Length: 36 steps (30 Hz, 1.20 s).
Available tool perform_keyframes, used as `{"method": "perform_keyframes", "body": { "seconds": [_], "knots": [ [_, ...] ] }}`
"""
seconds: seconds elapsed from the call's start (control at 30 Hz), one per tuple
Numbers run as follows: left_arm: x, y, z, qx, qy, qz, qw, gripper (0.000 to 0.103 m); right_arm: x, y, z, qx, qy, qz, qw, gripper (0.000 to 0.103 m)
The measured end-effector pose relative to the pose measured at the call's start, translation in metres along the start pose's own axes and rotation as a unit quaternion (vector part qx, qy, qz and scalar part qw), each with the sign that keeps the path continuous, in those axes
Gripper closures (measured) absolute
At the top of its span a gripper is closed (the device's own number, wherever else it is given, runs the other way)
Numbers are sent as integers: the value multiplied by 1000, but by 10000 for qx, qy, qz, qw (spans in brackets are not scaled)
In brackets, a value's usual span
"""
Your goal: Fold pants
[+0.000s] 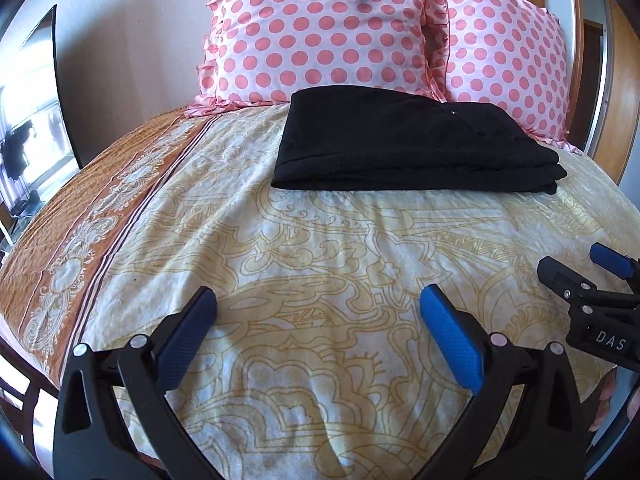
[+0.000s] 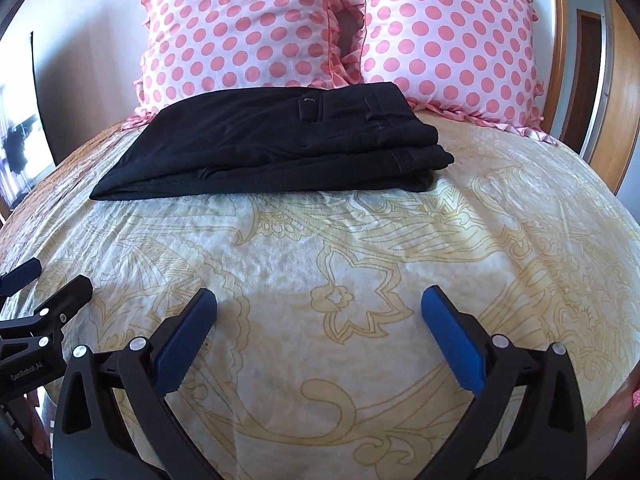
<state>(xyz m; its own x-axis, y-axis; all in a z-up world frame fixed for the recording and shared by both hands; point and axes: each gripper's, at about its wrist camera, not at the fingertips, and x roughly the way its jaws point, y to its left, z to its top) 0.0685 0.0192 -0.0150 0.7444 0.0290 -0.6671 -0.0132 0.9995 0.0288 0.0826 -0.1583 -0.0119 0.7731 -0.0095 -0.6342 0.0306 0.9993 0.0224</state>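
Black pants (image 1: 412,144) lie folded in a flat stack of layers on the bed, just in front of the pillows; they also show in the right wrist view (image 2: 280,144), waistband and back pocket on top. My left gripper (image 1: 318,300) is open and empty, well short of the pants over the bedspread. My right gripper (image 2: 318,300) is open and empty too, at about the same distance. The right gripper also shows at the right edge of the left wrist view (image 1: 580,268). The left gripper shows at the left edge of the right wrist view (image 2: 44,276).
Two pink polka-dot pillows (image 1: 320,28) (image 2: 448,36) lean against the wall and the wooden headboard (image 2: 560,20). A cream patterned bedspread (image 1: 320,248) covers the bed, with an orange border (image 1: 80,216) at the left. A window is at far left.
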Motion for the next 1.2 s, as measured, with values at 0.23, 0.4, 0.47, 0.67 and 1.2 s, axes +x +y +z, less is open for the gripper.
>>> {"method": "perform_keyframes", "body": {
  "seconds": [0.23,0.4,0.47,0.67,1.2],
  "knots": [
    [-1,0,-1,17,-70,-42,10000,2,0,0,0,1,-17,3,10000,1],
    [0,2,0,55,-75,-99,9999,2,0,0,0,7,-59,0,10000,1],
    [1,2,0,53,-80,-99,9999,2,0,-1,-1,5,-60,1,10000,1],
    [1,2,0,54,-81,-99,9999,2,0,-1,-1,6,-64,1,10000,1],
    [1,2,0,51,-88,-100,9999,2,-1,0,-1,9,-76,0,10000,1]
  ]
}}
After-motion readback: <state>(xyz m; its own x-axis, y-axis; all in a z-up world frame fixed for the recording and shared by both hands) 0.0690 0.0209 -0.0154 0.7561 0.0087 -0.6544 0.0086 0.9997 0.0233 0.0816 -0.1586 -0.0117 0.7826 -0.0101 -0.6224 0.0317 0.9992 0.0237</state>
